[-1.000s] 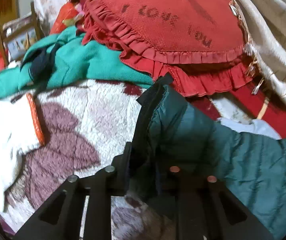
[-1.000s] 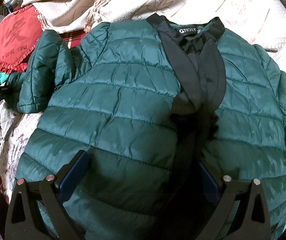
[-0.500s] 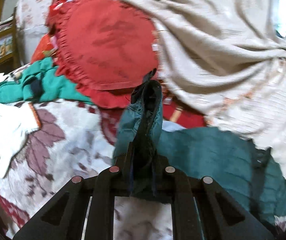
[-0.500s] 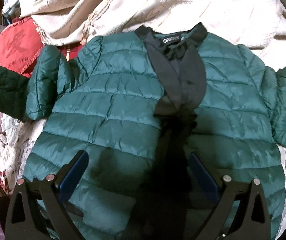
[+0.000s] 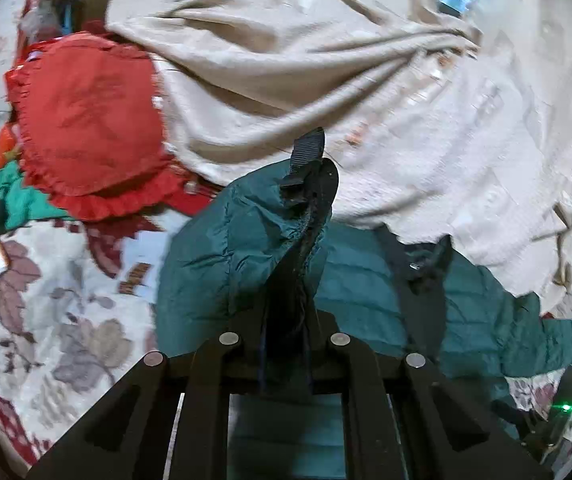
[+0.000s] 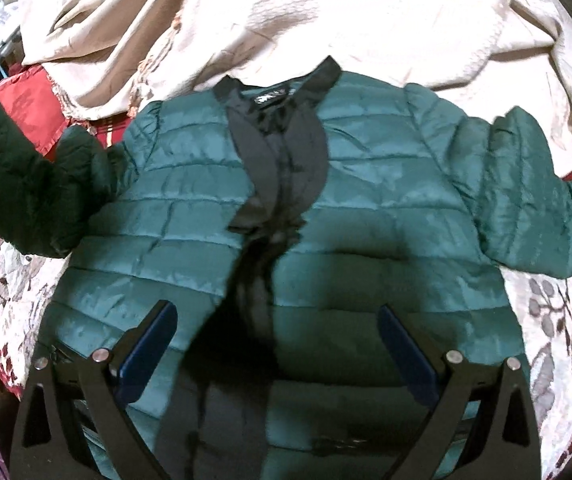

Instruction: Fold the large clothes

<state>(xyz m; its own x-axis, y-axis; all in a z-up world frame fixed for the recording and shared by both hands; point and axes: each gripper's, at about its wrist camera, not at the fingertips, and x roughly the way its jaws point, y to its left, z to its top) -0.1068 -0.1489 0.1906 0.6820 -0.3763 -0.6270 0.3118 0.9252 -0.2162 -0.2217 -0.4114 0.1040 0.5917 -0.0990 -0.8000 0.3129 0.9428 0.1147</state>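
A dark green quilted jacket (image 6: 365, 208) with black trim lies face up on a flowered bedspread (image 6: 565, 320), collar at the far side. My left gripper (image 5: 286, 344) is shut on the black-edged cuff of one sleeve (image 5: 246, 240) and holds it raised above the bed, toward the jacket's body (image 5: 365, 284). In the right wrist view that lifted sleeve (image 6: 34, 192) hangs at the left edge. My right gripper (image 6: 278, 344) hovers open over the jacket's lower front, its blue-padded fingers (image 6: 150, 344) wide apart with nothing between them. The other sleeve (image 6: 545, 200) lies spread to the right.
A beige blanket (image 5: 325, 60) is heaped along the far side behind the collar. A red frilled heart cushion (image 5: 86, 120) and a turquoise garment (image 5: 6, 204) lie at the left. The flowered bedspread (image 5: 46, 300) shows bare at the left.
My left gripper has lifted the sleeve cuff and carried it rightward, from beside the red cushion toward the jacket's body. My right gripper has drawn back, so more of the jacket shows.
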